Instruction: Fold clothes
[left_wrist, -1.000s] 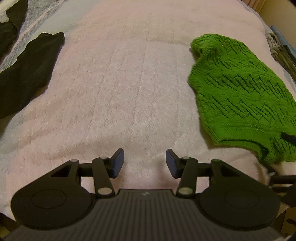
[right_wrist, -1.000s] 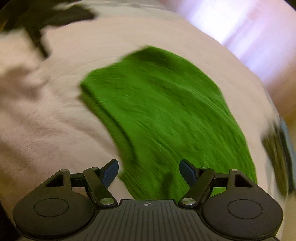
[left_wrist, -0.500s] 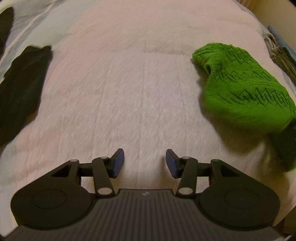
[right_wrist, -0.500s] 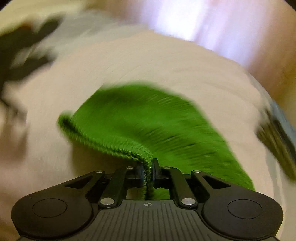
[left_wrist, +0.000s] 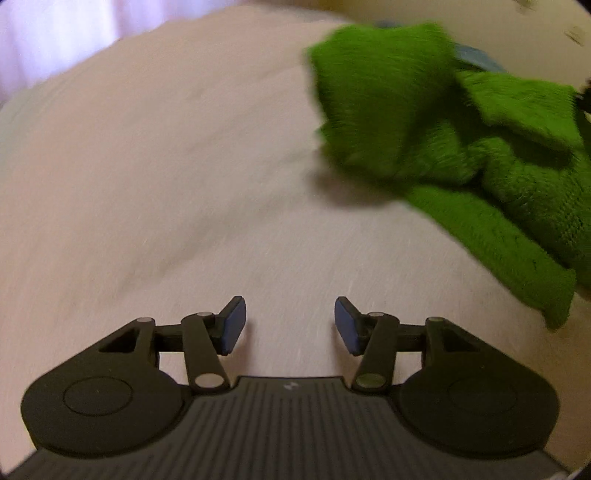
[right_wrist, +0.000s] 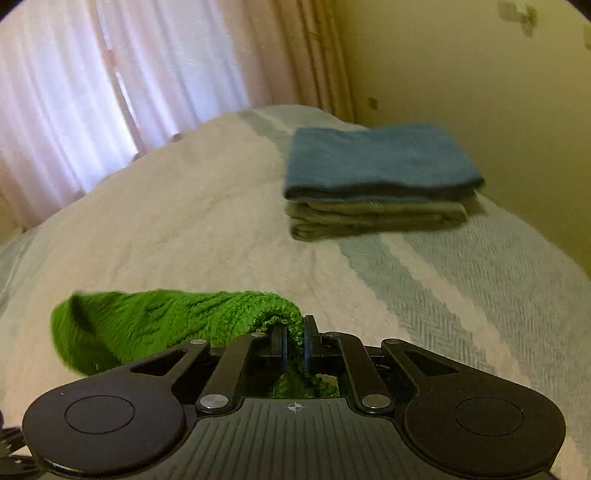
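A green knitted garment (left_wrist: 443, 147) hangs bunched and lifted above the pale bedspread (left_wrist: 166, 166) at the right of the left wrist view. My right gripper (right_wrist: 294, 341) is shut on its edge; the green knit (right_wrist: 147, 325) trails off to the left below the fingers. My left gripper (left_wrist: 290, 325) is open and empty over bare bedspread, left of and below the garment.
A stack of folded clothes (right_wrist: 376, 184), blue on top and olive under it, lies on the striped bed cover (right_wrist: 461, 295) near the yellow wall (right_wrist: 480, 74). Pink curtains (right_wrist: 129, 74) hang behind the bed.
My right gripper closed on the green garment's edge and lifted it, swinging toward the folded stack. The garment went from flat to bunched and raised. The left gripper stayed open and turned right.
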